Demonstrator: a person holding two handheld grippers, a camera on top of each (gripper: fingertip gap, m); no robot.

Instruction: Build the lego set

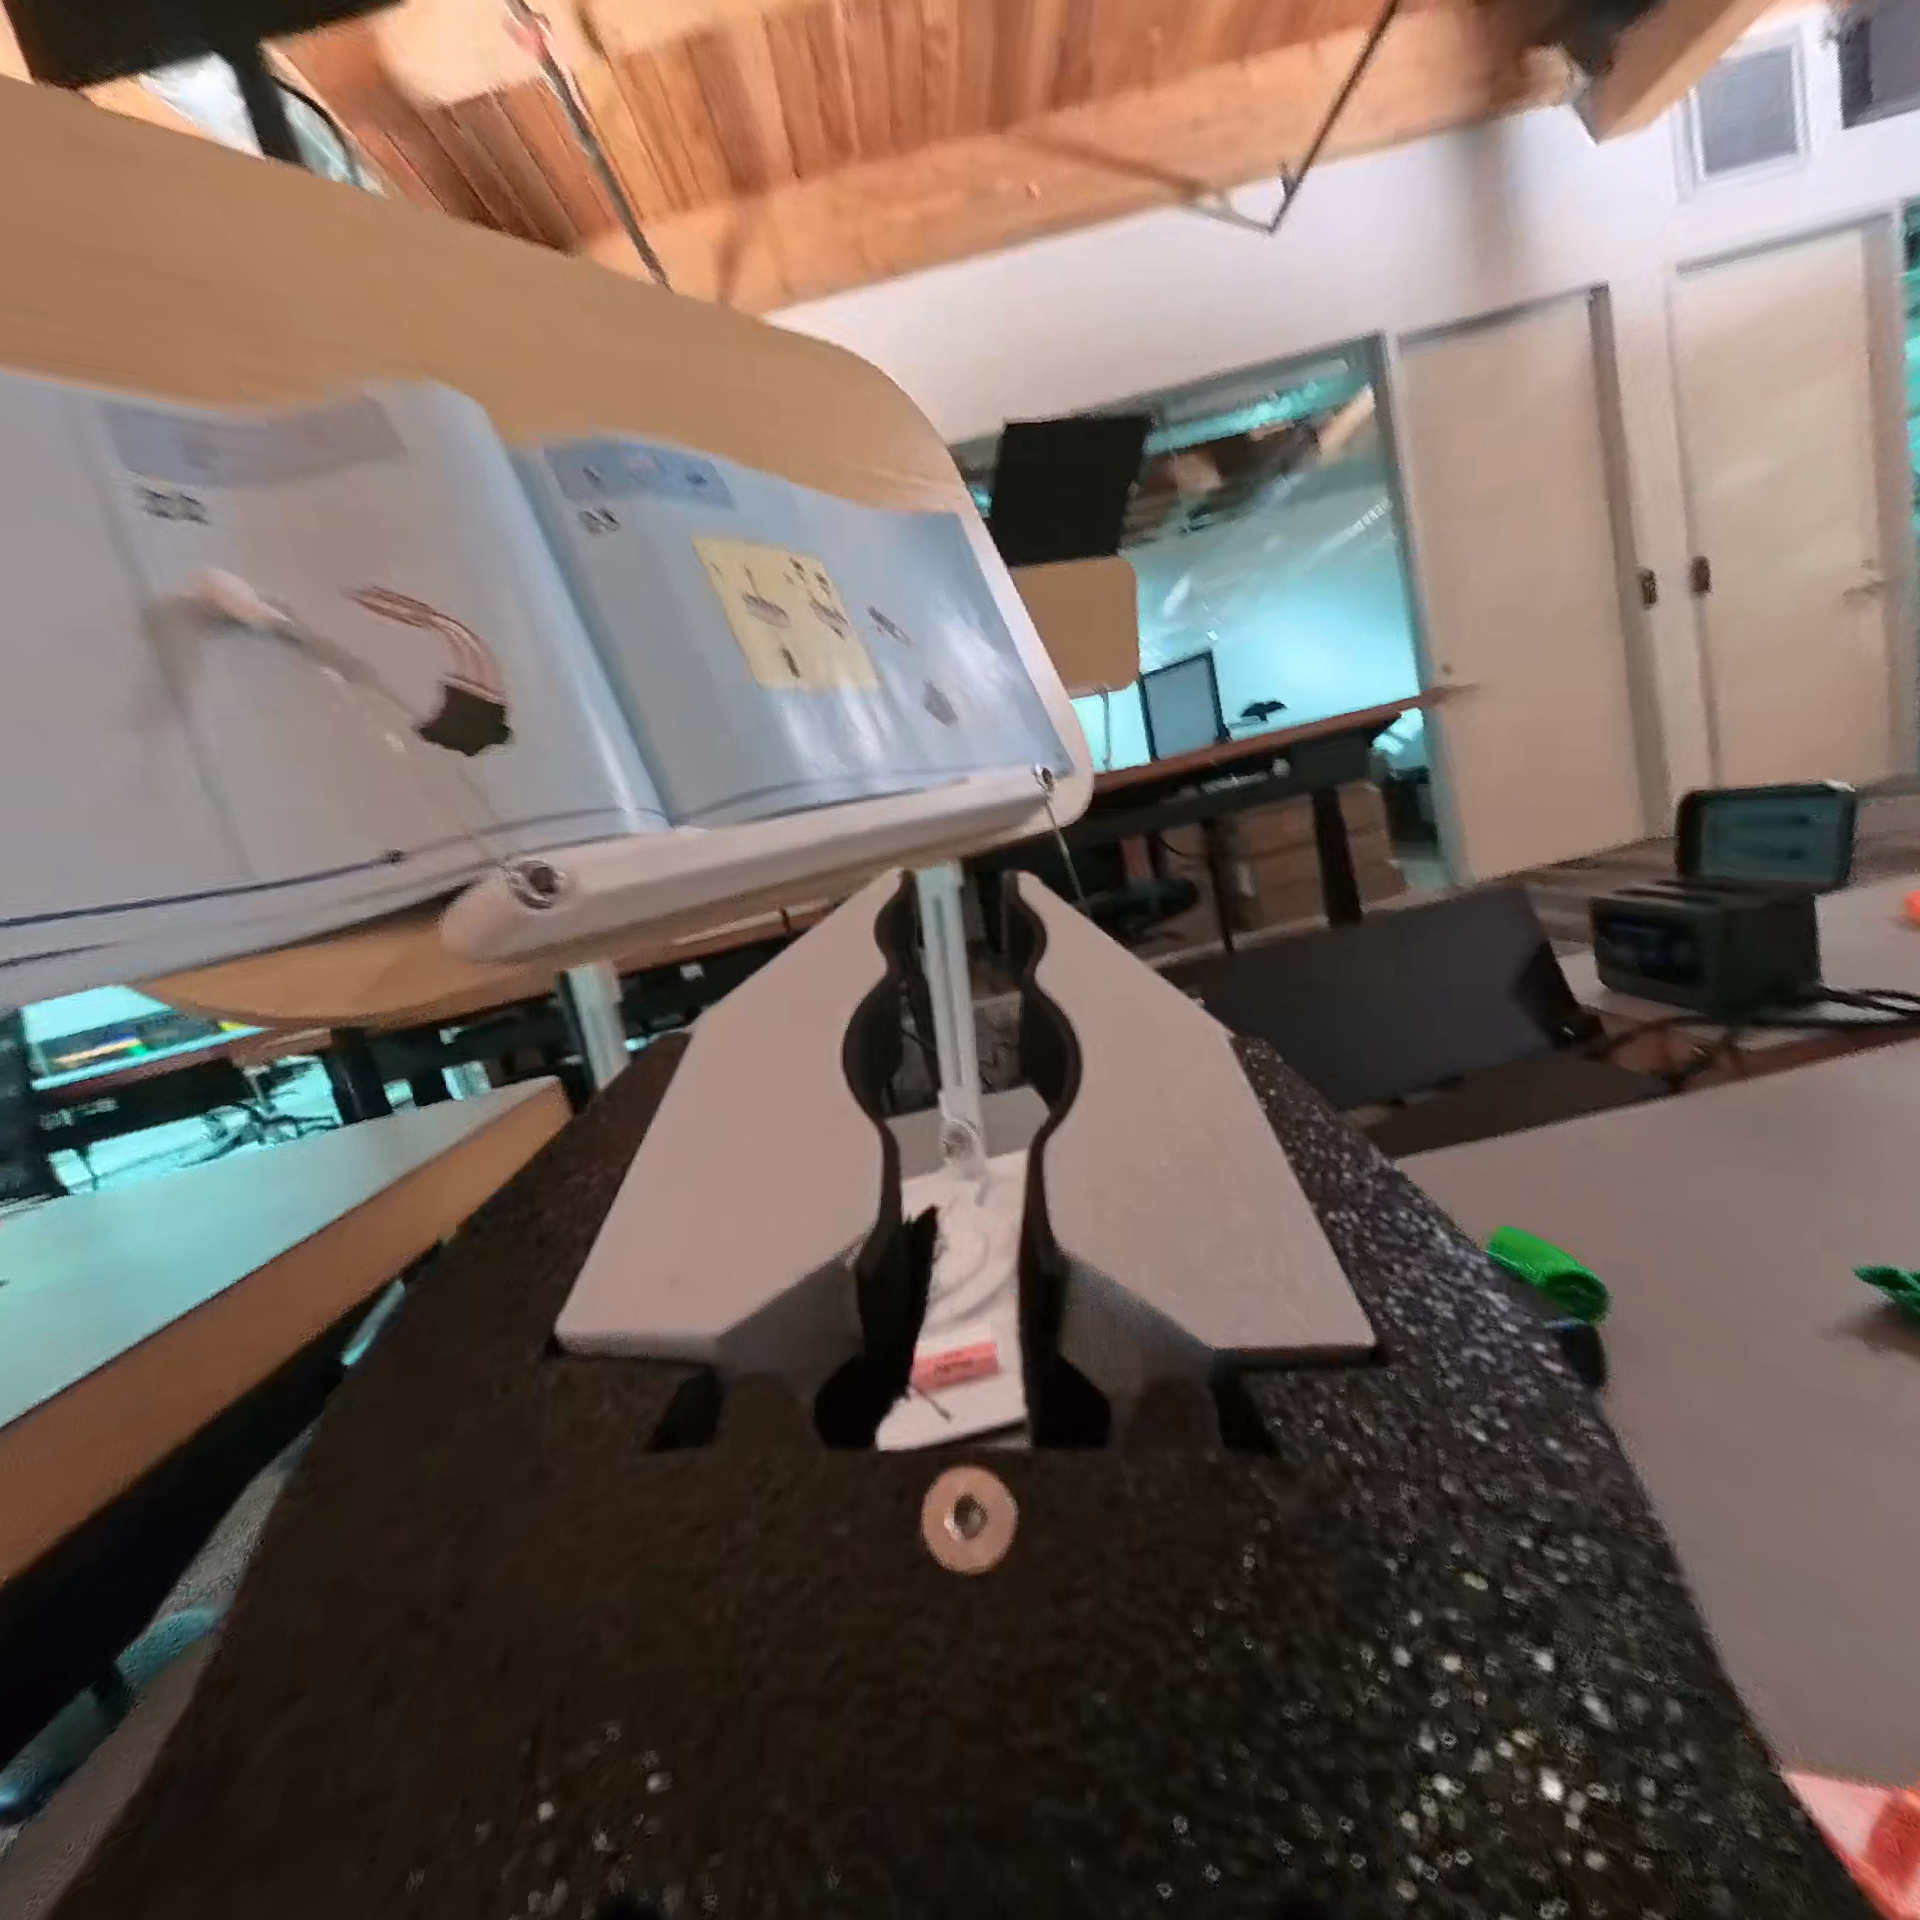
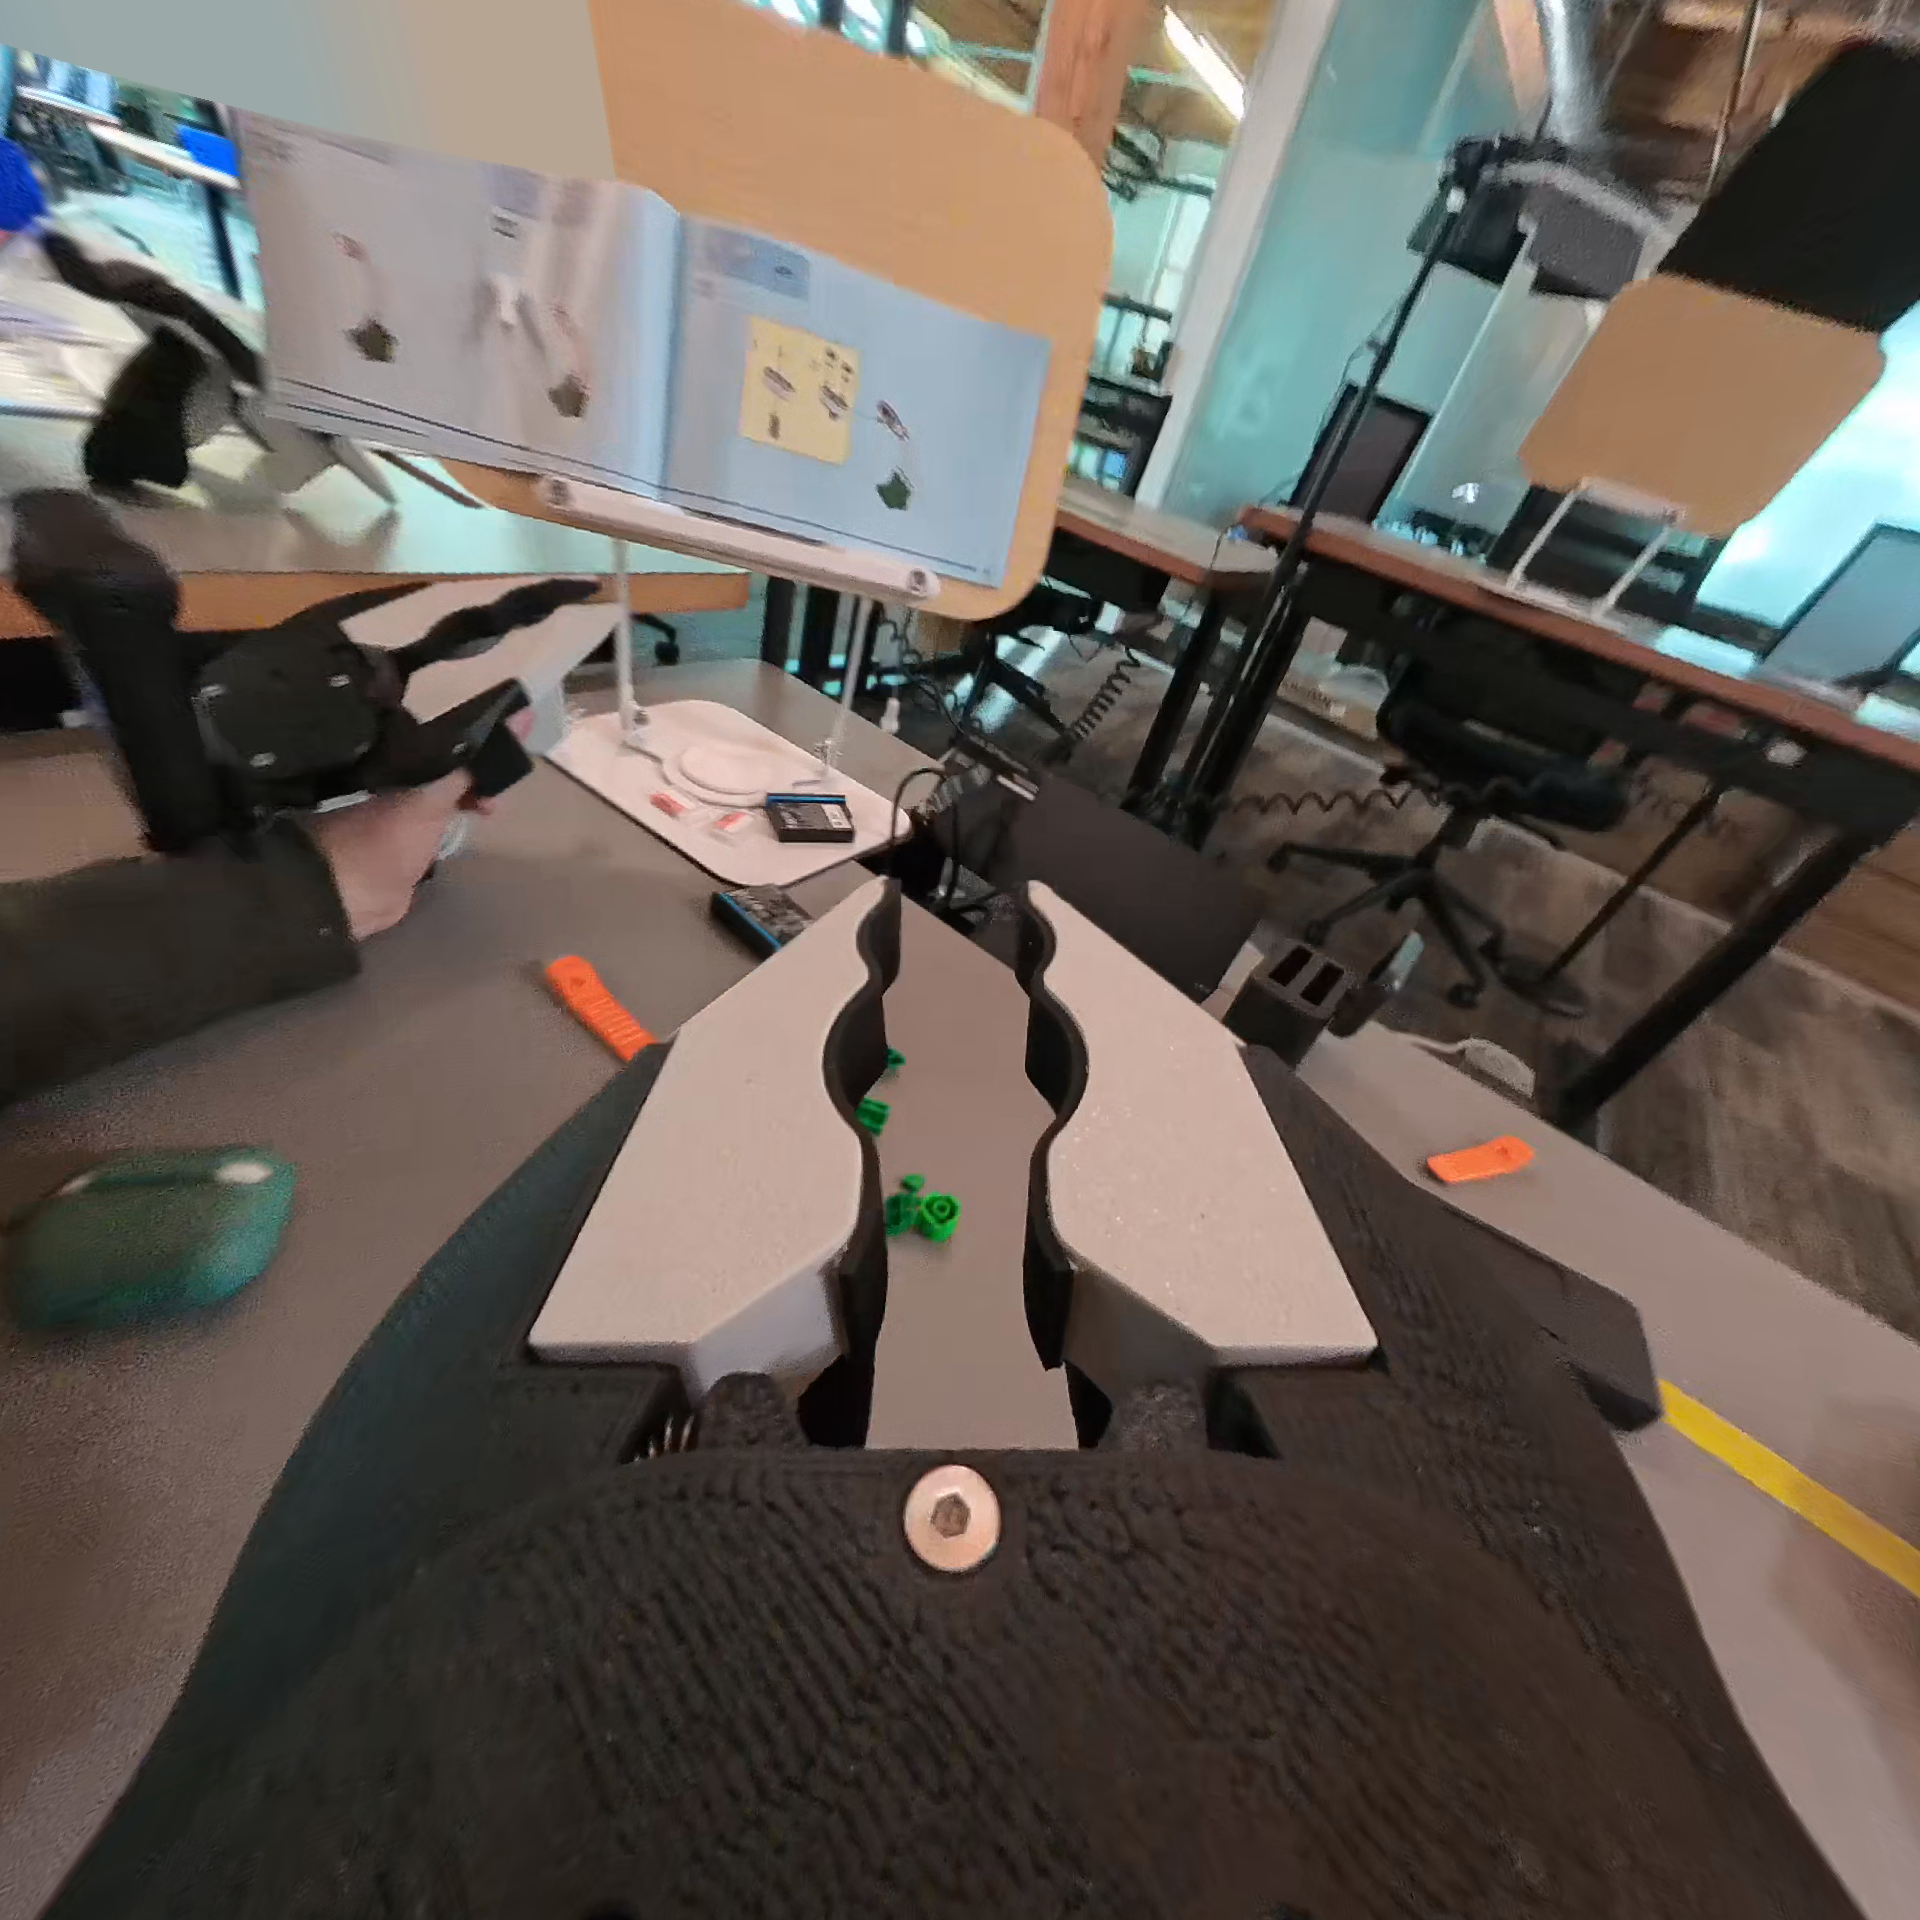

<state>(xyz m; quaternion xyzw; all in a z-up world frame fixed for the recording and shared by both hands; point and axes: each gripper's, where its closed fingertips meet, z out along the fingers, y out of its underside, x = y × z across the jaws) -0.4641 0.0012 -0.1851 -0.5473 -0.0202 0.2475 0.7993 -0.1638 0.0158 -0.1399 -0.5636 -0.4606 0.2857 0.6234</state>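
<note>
- The left gripper (image 1: 961,904) is raised off the table with its jaws narrowly parted; a thin black piece (image 1: 896,1283) sits low in the gap near the finger roots, possibly pinched, though blur leaves that unclear.
- Just ahead of and above its tips hangs the open instruction booklet (image 1: 582,623) on its tilted stand (image 1: 727,862).
- The right gripper (image 2: 961,904) hovers over the grey table (image 2: 416,1143) with a narrow gap and nothing between its fingers.
- Directly below that gap lie loose green lego pieces (image 2: 923,1214); an orange tool (image 2: 597,1006) lies just to its left, another orange tool (image 2: 1481,1160) to its right.
- Risk: closing on the clustered green pieces could catch several at once or flick small ones away across the table.
- Risk: the left gripper's tips are near the stand's edge, so a forward push could knock the booklet.
</note>
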